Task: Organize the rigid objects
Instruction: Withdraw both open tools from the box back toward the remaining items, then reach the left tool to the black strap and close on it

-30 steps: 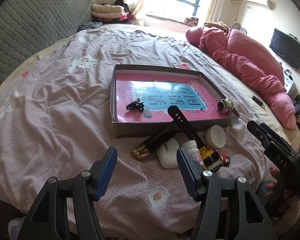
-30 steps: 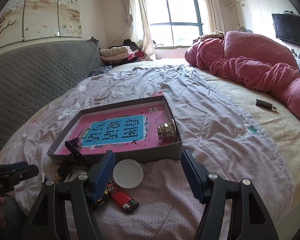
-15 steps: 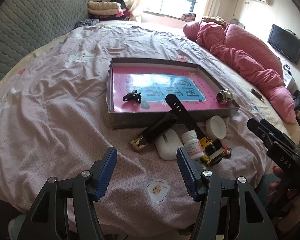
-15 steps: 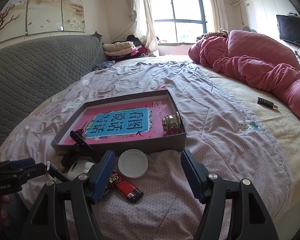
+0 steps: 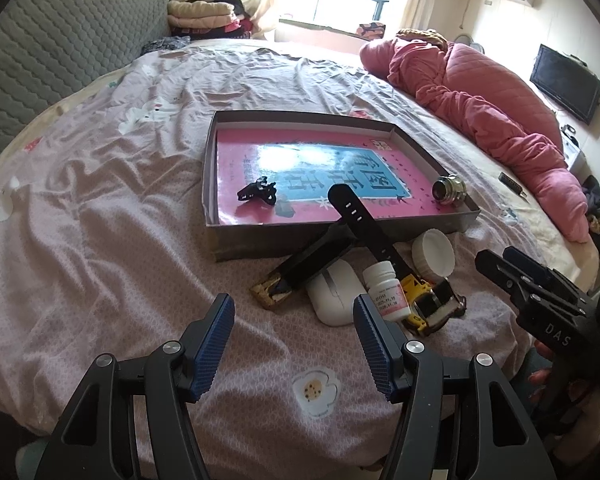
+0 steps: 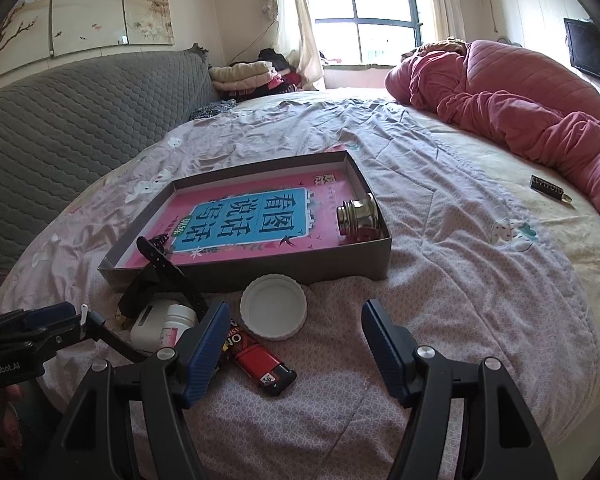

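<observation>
- Two grippers, both spread wide and empty: left gripper [image 5: 294, 346] hangs over bare sheet short of the pile; right gripper [image 6: 296, 350] hangs just short of the red lighter [image 6: 265, 365] and white lid [image 6: 274, 307].
- Loose pile sits on the bedsheet [image 5: 100, 216] against the near wall of the cardboard tray [image 5: 414, 230]: pill bottle [image 5: 385, 291], white mouse [image 5: 334, 290], yellow tape measure [image 5: 432, 306], and a black watch strap [image 5: 362, 220] leaning up over the tray rim.
- Risk, as I judge it: pieces touch and overlap, so closing on the bottle may drag the mouse or tip the strap.
- Risk: soft, wrinkled bedding gives under a push; the round bottle may roll away.
- Tray holds a pink booklet [image 5: 256, 148] as liner, a black hair claw [image 5: 258, 193] near left, a metal cylinder [image 5: 449, 191] in the near-right corner.
</observation>
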Tool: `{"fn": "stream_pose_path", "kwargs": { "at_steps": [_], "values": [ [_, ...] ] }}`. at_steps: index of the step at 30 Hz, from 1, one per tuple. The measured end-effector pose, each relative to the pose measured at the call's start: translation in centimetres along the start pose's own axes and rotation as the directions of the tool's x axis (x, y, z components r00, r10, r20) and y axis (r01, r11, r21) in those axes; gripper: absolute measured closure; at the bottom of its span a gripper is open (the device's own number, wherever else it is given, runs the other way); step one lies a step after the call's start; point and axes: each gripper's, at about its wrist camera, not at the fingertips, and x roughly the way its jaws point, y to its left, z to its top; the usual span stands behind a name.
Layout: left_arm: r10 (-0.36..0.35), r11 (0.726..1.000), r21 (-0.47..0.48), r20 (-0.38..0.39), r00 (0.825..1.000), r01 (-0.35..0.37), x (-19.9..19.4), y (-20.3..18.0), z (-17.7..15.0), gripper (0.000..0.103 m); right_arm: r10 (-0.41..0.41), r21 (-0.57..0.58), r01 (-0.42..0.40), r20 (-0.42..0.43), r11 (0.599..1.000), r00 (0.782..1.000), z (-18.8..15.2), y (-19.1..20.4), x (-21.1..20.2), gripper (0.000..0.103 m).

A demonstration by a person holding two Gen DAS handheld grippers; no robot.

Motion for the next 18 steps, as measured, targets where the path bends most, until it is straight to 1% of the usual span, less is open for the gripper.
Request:
{"fn": "stream_pose_path", "kwargs": {
  "at_steps": [9,18],
  "values": [
    [-0.010,1.000,0.002,-0.018,1.000,0.010,2.5,0.2,0.1,0.039,0.012,-0.011,-0.012,-0.021,1.000,1.000,0.0,0.2,1.2,0.035],
    [-0.010,1.000,0.014,-0.019,1.000,0.011,3.8,0.2,0.7,0.039,0.013,-0.023,-0.014,-0.059,1.000,0.998,-0.2,0.4,2.9,0.035]
  ]
}}
